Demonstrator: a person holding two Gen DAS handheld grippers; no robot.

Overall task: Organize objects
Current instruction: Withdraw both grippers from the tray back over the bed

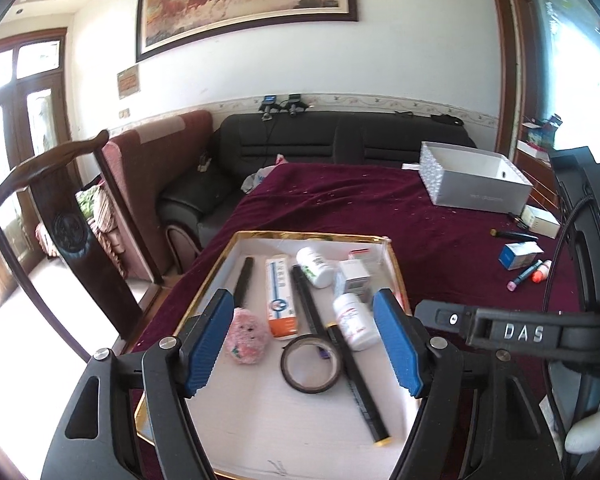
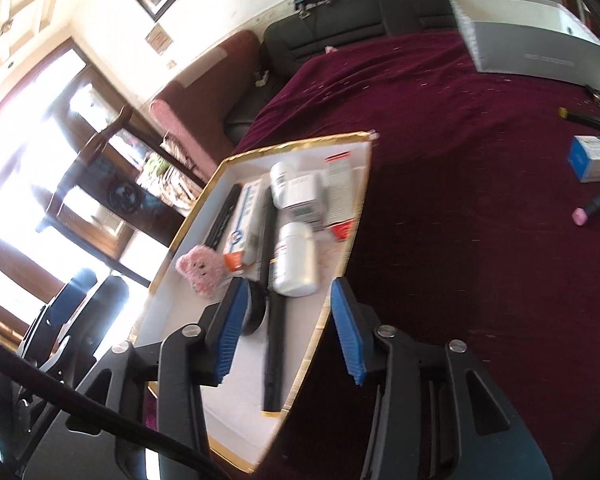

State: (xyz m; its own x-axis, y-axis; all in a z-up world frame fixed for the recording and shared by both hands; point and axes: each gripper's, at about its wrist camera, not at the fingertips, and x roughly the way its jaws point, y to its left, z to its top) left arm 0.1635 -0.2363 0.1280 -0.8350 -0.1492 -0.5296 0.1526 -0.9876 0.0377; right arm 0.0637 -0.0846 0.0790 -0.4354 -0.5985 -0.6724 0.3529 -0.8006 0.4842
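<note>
Two blue pads of the left gripper [image 1: 304, 344] stand wide apart with nothing pinched, hanging over the gold-rimmed tray [image 1: 220, 258]. Between the fingers lie a tape ring [image 1: 312, 364], a white bottle [image 1: 354, 322] and a long black pen [image 1: 356, 380]; the pink plush [image 1: 246, 336] sits just by the left pad. From the right wrist, the right gripper [image 2: 290, 328] is parted too, empty, with the same pen [image 2: 274, 344] between its fingers and a blue box [image 2: 592, 158] well off to the right on the maroon cloth [image 2: 460, 160].
</note>
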